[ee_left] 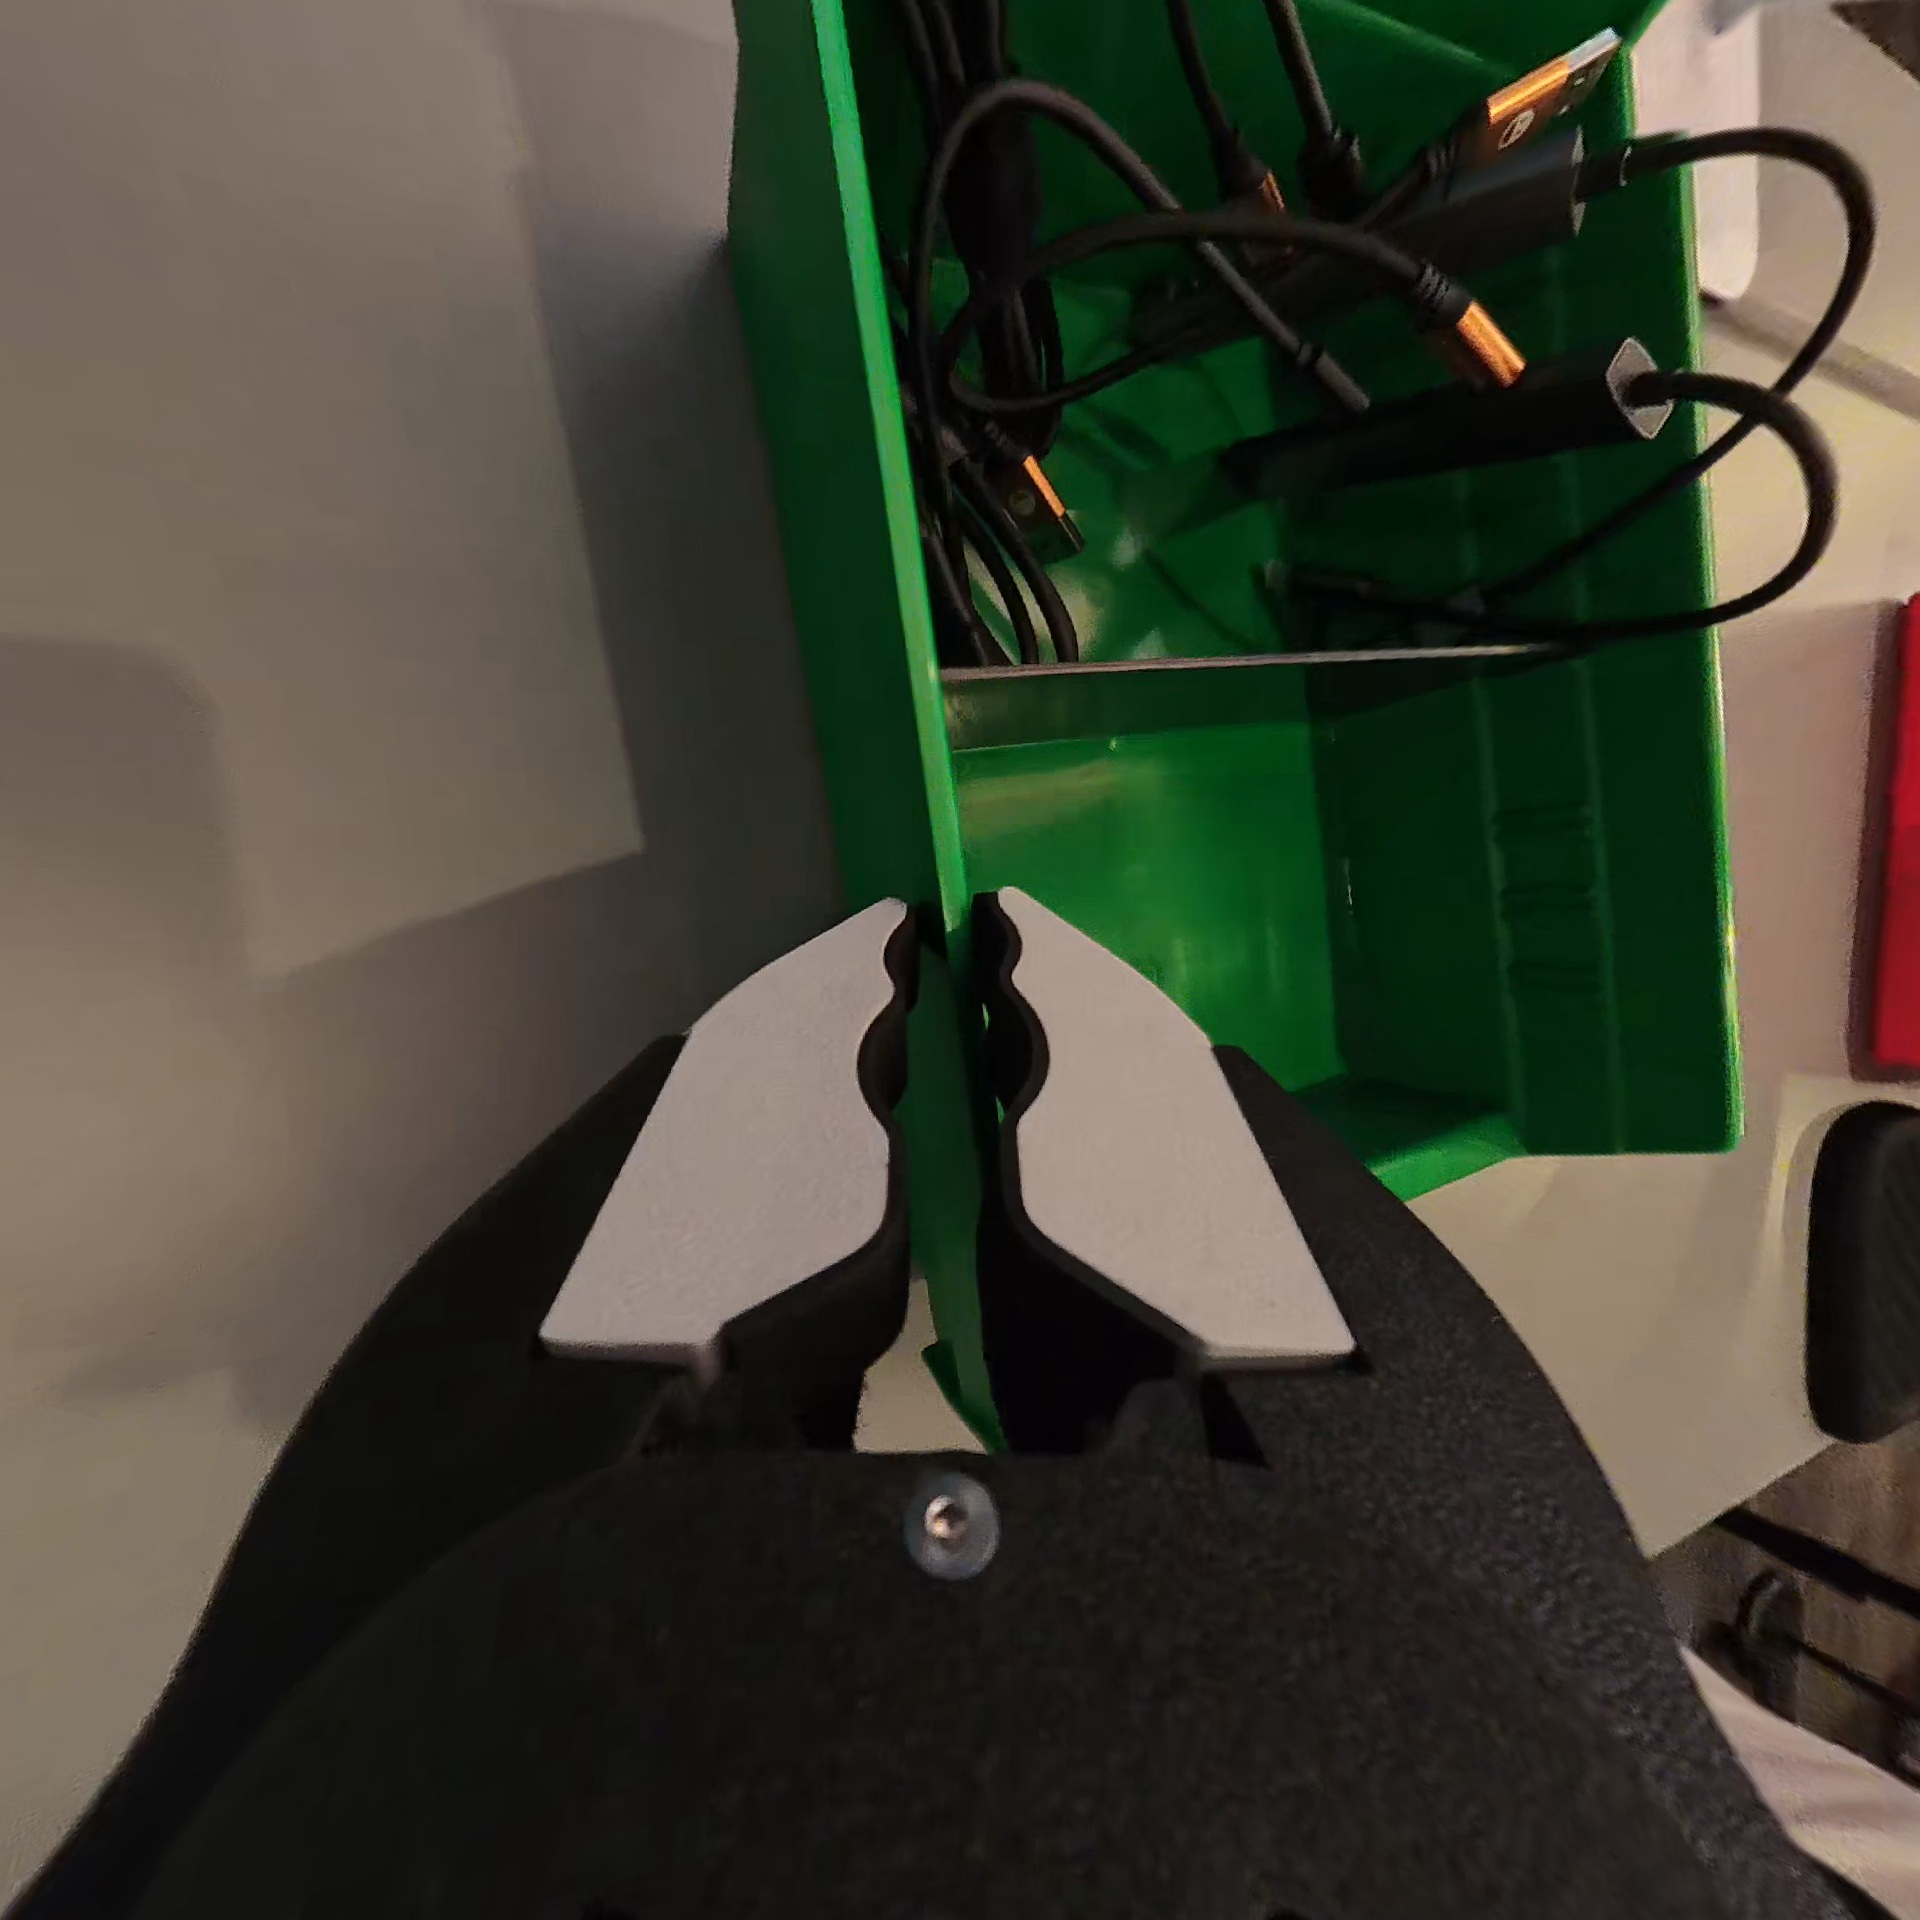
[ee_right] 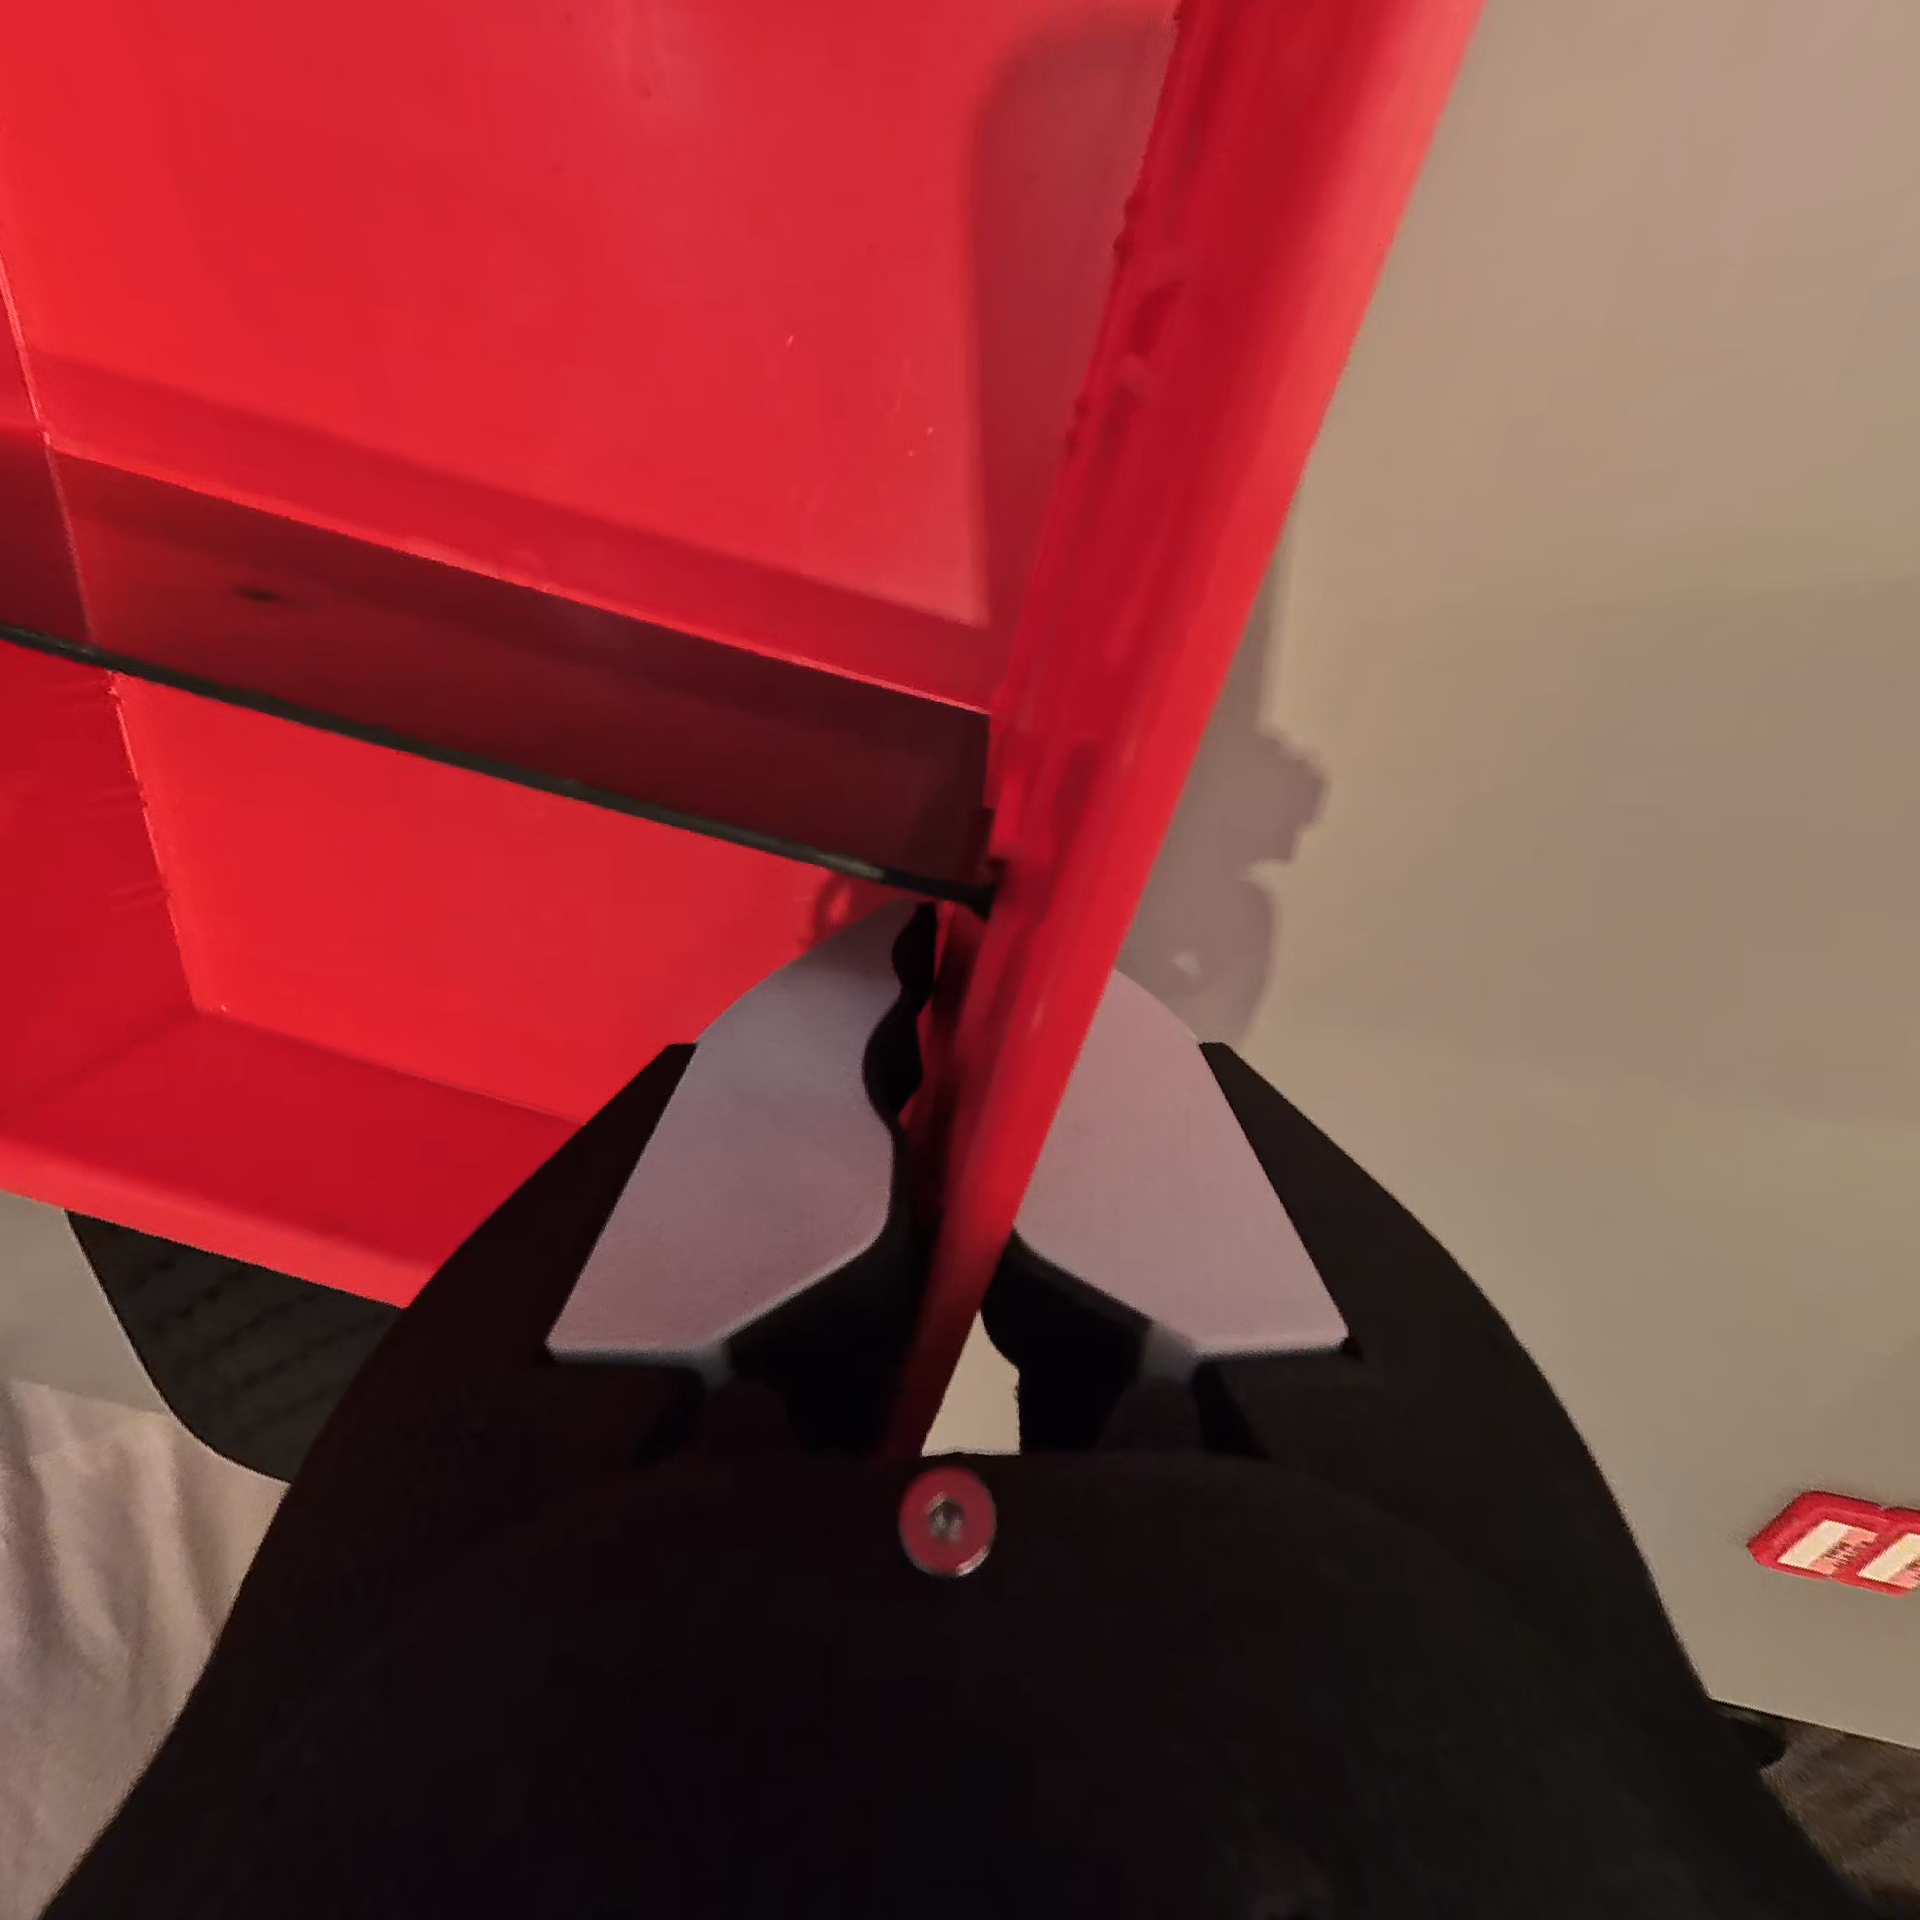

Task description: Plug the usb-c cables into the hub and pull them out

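My left gripper (ee_left: 954, 920) is shut on the left wall of a green bin (ee_left: 1403, 935). The bin's far compartment holds several black cables (ee_left: 1039, 312) with orange-tipped plugs and a black hub (ee_left: 1455, 426); its near compartment is empty behind a thin divider (ee_left: 1247, 665). My right gripper (ee_right: 951, 935) is shut on the right wall of a red bin (ee_right: 520, 312). The red bin's compartments show nothing inside, and a dark divider (ee_right: 499, 748) crosses it.
Both bins rest on a white table (ee_left: 364, 623). The red bin's edge (ee_left: 1896, 831) shows right of the green bin. A small red and white tag (ee_right: 1839, 1558) lies on the table at the right. A black chair part (ee_left: 1870, 1278) is beyond the table edge. Some 80 cm of space lies between my two pairs of fingers.
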{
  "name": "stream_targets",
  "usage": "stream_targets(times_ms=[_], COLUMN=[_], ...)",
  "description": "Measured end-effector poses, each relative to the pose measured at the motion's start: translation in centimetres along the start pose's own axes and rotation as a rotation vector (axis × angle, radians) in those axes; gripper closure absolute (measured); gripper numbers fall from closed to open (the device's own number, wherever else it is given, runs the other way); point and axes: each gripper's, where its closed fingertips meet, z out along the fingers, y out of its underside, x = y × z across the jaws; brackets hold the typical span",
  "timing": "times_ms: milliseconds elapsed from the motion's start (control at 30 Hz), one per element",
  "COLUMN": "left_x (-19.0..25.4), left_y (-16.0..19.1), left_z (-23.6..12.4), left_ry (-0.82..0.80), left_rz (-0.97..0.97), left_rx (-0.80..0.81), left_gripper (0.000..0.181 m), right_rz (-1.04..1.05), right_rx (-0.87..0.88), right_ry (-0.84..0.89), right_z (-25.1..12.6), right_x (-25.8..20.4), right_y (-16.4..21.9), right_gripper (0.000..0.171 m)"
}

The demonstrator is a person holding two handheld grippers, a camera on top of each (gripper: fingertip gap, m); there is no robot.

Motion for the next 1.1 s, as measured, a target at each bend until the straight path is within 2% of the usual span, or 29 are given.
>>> stream_targets(times_ms=[67, 200, 433, 1000, 1100], left_x=[0.9, 2.0, 2.1, 2.2, 2.4], left_y=[-0.1, -0.2, 0.2, 1.0, -0.1], left_z=[0.5, 1.0, 0.9, 0.3, -0.6], left_ry=[0.040, 0.161, 0.108, 0.098, 0.112], left_rz=[0.020, -0.121, -0.077, -0.092, -0.073], left_rx=[-0.008, -0.011, -0.027, -0.054, 0.015], left_gripper=[0.172, 0.168, 0.170, 0.170, 0.170], right_rz=[0.009, -0.014, -0.063, -0.089, -0.094], right_rx=[0.003, -0.002, -0.008, 0.019, 0.069], right_ry=[-0.002, 0.014, 0.008, -0.005, -0.019], right_z=[0.0, 0.0, 0.1, 0.3, 0.2], right_x=[0.2, 0.2, -0.6, -1.2, -1.4], right_y=[0.0, -0.1, -0.6, -0.9, -1.3], right_gripper=[0.164, 0.163, 0.163, 0.161, 0.157])
